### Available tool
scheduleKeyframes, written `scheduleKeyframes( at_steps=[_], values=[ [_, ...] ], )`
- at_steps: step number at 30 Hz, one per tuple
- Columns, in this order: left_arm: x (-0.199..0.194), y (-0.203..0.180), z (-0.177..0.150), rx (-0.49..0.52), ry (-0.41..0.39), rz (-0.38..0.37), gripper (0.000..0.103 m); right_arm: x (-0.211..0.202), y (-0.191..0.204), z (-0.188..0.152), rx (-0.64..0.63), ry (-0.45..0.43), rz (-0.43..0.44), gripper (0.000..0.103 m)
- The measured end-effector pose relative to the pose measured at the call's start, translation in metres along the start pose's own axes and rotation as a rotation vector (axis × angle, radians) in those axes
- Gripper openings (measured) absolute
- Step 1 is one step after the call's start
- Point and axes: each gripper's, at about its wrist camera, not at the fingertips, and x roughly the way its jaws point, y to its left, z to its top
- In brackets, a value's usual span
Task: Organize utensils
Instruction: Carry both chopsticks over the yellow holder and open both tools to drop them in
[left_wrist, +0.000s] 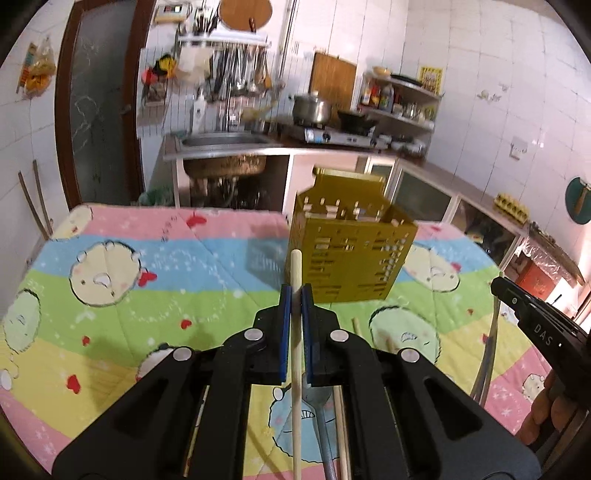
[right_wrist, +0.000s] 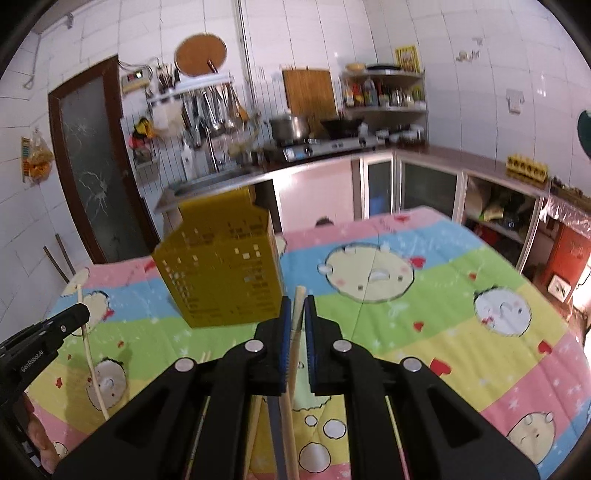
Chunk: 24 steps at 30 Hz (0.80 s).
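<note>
Here, left gripper (left_wrist: 295, 295) clamps chopstick (left_wrist: 296, 266), right gripper (right_wrist: 296, 308) another (spoon (left_wrist: 317, 402) left view only).

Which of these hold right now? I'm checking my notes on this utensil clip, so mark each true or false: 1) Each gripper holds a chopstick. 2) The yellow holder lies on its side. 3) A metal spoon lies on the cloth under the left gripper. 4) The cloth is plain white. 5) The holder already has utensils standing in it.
1) True: the left gripper is shut on a pale chopstick, and the right gripper on another chopstick.
2) False: the yellow holder stands upright on the cloth.
3) True: a metal spoon lies there.
4) False: it has coloured stripes and cartoon figures.
5) False: nothing sticks out of its top.
</note>
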Motion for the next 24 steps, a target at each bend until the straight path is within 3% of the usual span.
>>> scheduleKeyframes(
  at_steps=[7, 17, 24],
  values=[
    [-0.03, -0.005, 0.009, 0.016, -0.116, 0.007, 0.005, -0.028, 0.0, 0.015, -0.021, -0.095, 0.011, 0.006],
    [-0.04, -0.013, 0.031, 0.034, -0.189, -0.019, 0.005, -0.036, -0.002, 0.035, -0.021, -0.177, 0.029, 0.006],
    [-0.036, -0.016, 0.057, 0.032, -0.232, -0.017, 0.005, -0.04, 0.007, 0.069, -0.036, -0.247, 0.052, 0.006]
  ],
)
